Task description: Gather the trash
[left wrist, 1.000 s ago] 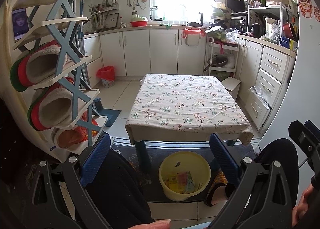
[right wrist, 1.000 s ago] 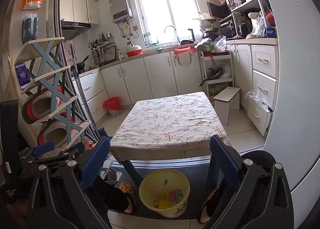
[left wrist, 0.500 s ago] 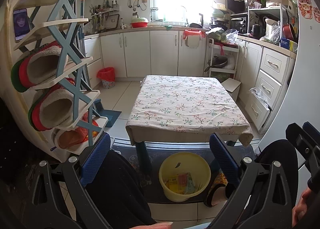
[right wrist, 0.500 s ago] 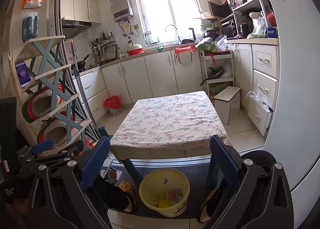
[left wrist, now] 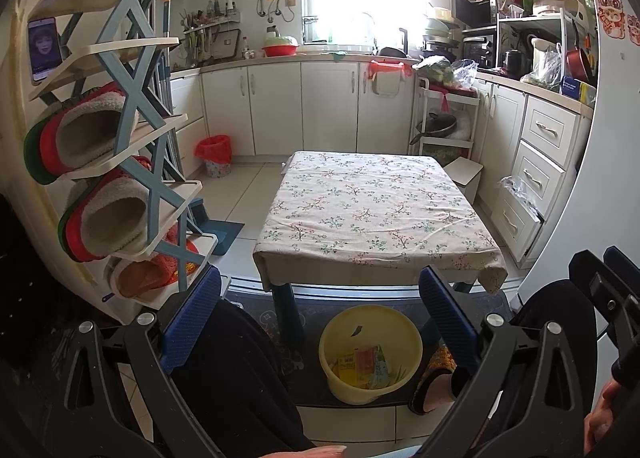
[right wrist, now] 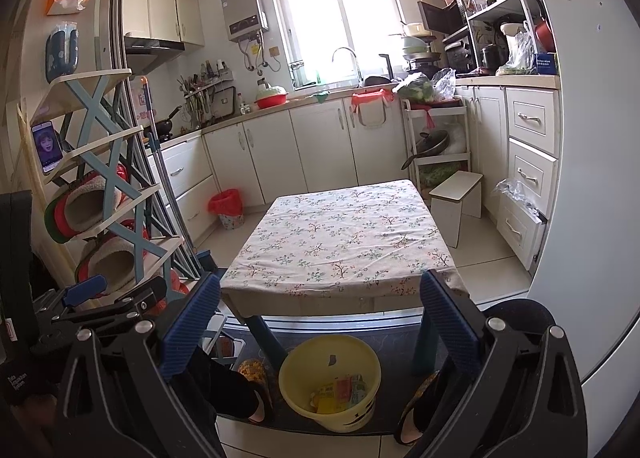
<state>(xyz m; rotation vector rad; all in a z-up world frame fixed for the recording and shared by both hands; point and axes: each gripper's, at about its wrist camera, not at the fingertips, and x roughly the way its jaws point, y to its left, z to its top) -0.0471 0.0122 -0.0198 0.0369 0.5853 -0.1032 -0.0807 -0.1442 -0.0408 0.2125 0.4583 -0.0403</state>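
Trash (left wrist: 366, 368) is a small pile of flat wrappers and paper scraps (yellow, orange, pale green) at the bottom of the yellow bucket (left wrist: 336, 346) on the floor mat, between the person's feet, just in front of the low cloth-covered counter (left wrist: 372, 209). I judge the scraps light, limp and crinkly; pinch an edge or a bunched fold, flat faces will likely slip. Bucket looks like thin plastic, light; grab at the rim. Counter top shows no trash. Left gripper (left wrist: 320, 306) and right gripper (right wrist: 320, 310) both spread wide, holding nothing, hovering above the bucket.
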